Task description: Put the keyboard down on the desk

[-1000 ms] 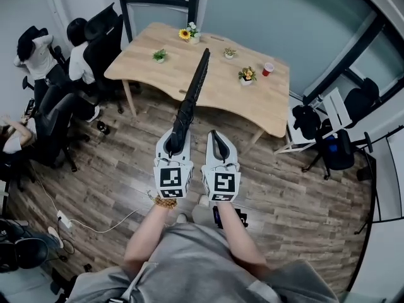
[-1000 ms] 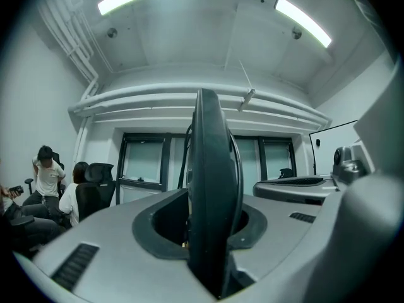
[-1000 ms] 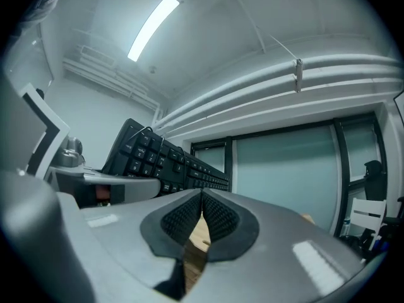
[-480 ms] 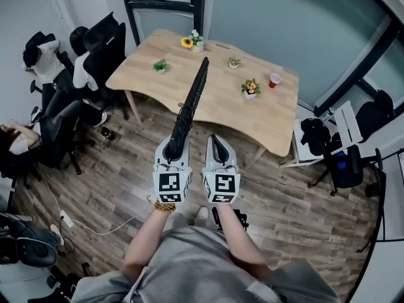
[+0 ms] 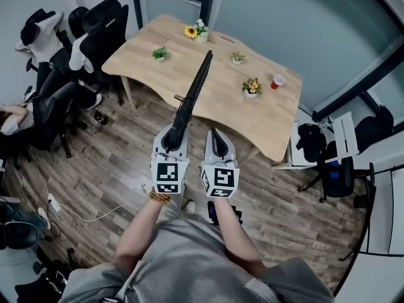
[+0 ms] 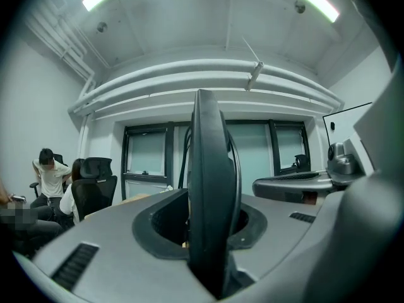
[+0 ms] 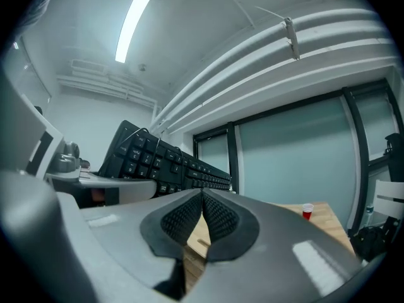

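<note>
Keyboard (image 5: 192, 96) not yet set down: it is held in the air, on edge, clamped at its near end by the left gripper (image 5: 172, 142). Its far end is seen over the desk (image 5: 271, 115) in the head view and is judged clear of the top. Right gripper (image 5: 218, 139), just beside, is carrying nothing, its jaws pressed together.

Pick-up is judged done. Left to do: keyboard to be carried over the top, laid flat, released.

Desk: light wood, wavy front edge, middle mostly bare. On it, left to right: green plant (image 5: 160, 54), sunflower pot (image 5: 196, 30), small pot (image 5: 237, 57), flower pot (image 5: 252, 87), red cup (image 5: 278, 81). The bare strip nearer the front edge is judged the likeliest landing spot.

Room: office chairs (image 5: 101, 36) with seated people at far left, plank floor (image 5: 297, 213) below, glazed wall behind the desk, white folding chair (image 5: 344, 128) at right
</note>
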Demonstrator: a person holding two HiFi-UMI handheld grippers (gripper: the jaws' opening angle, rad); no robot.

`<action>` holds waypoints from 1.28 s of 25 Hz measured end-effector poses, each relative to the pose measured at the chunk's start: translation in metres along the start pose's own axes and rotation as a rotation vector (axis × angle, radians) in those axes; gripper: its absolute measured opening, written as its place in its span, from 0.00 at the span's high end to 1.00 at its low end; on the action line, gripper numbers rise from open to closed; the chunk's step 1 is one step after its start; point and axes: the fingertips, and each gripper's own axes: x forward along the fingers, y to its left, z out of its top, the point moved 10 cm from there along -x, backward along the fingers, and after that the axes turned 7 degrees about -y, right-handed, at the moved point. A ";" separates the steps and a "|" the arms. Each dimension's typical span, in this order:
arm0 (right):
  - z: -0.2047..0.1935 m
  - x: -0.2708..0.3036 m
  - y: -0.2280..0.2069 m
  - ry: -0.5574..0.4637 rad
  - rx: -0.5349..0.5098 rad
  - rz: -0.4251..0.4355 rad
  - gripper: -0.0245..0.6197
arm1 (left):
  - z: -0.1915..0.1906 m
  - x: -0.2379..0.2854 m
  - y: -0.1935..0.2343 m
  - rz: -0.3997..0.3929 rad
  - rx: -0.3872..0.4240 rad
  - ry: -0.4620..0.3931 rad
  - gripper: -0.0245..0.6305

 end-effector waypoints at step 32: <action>-0.038 0.213 -0.021 0.114 -0.092 -0.110 0.94 | -0.089 0.183 0.128 -0.130 -0.090 0.171 0.80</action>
